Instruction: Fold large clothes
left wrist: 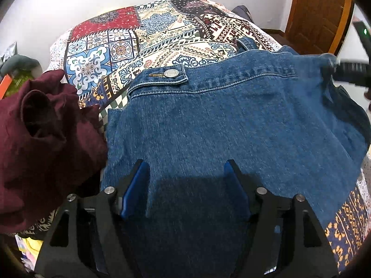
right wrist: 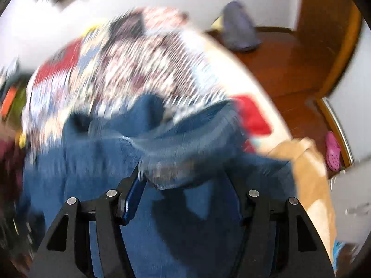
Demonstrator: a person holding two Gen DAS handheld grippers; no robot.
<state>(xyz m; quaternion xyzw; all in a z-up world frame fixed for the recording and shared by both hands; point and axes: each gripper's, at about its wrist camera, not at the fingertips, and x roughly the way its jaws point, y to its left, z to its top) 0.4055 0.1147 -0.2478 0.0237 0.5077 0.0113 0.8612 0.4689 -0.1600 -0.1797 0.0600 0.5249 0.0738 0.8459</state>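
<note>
Presently, a blue denim garment (left wrist: 231,125) lies spread across a bed covered with a patchwork-patterned bedspread (left wrist: 129,44), its seamed band with a metal button (left wrist: 170,73) turned toward the far side of the bed. The left gripper (left wrist: 185,169) hangs over the near part of the denim, angled steeply down, its blue-padded fingers (left wrist: 139,180) standing wide apart with flat cloth showing between them and nothing pinched. A crumpled maroon garment (left wrist: 46,134) sits just beside the denim on the left, touching or overlapping its edge. At the far right of the left wrist view, the right gripper (left wrist: 352,74) meets the bunched corner of the denim. The right wrist view is heavily blurred; there a raised fold of denim (right wrist: 185,153) sits between the right gripper's (right wrist: 185,173) fingers, against the left pad (right wrist: 134,197), but whether the jaws actually clamp it cannot be told. Beyond the bed are a wooden floor (right wrist: 289,69), a wooden door (left wrist: 317,11), a purple bag (right wrist: 238,30) and a pink clog (right wrist: 332,150).
</note>
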